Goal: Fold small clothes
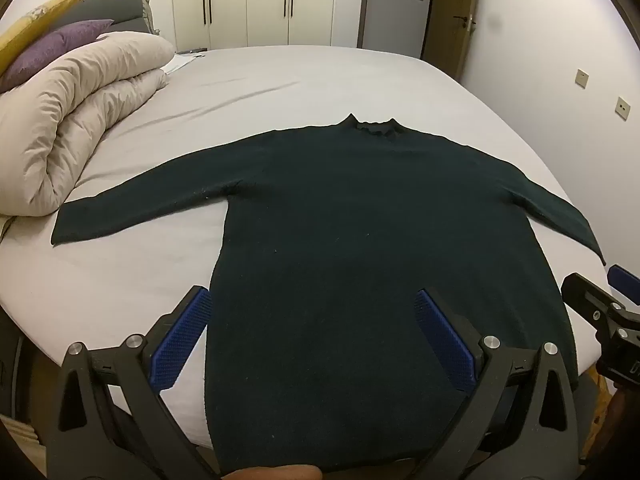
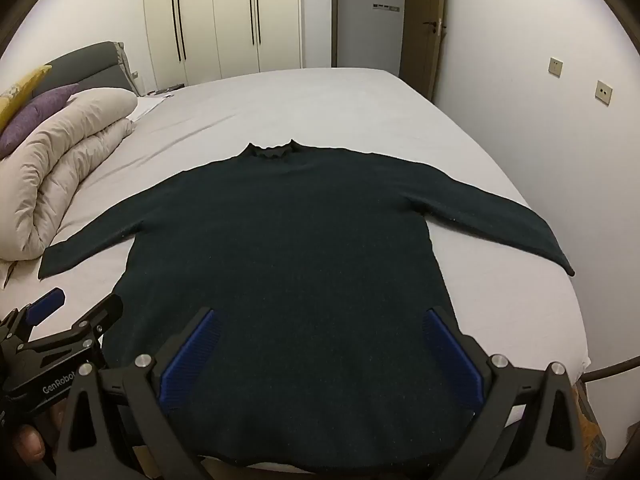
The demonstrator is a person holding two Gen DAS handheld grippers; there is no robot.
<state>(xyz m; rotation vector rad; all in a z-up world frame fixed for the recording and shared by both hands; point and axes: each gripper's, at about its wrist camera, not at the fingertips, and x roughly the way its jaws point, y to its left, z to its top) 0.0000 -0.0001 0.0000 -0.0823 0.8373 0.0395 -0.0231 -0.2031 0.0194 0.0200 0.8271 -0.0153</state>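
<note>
A dark green-black sweater (image 1: 352, 216) (image 2: 288, 240) lies flat on the grey bed, collar toward the far side, both sleeves spread out to the sides. My left gripper (image 1: 312, 300) hovers open above the sweater's lower left part, its blue pads (image 1: 182, 340) wide apart and holding nothing. My right gripper (image 2: 318, 320) hovers open over the lower right part, nothing between its pads (image 2: 452, 356). Each gripper shows at the edge of the other's view: the right gripper (image 1: 600, 304) and the left gripper (image 2: 68, 320). The hem near me is partly hidden by the fingers.
A rolled beige duvet (image 1: 80, 120) (image 2: 60, 168) lies at the bed's left side, with purple and yellow pillows (image 1: 52, 46) behind it. Bare grey sheet (image 1: 280, 76) extends beyond the collar. Wardrobes and a door stand at the back; a wall (image 2: 560, 128) is close on the right.
</note>
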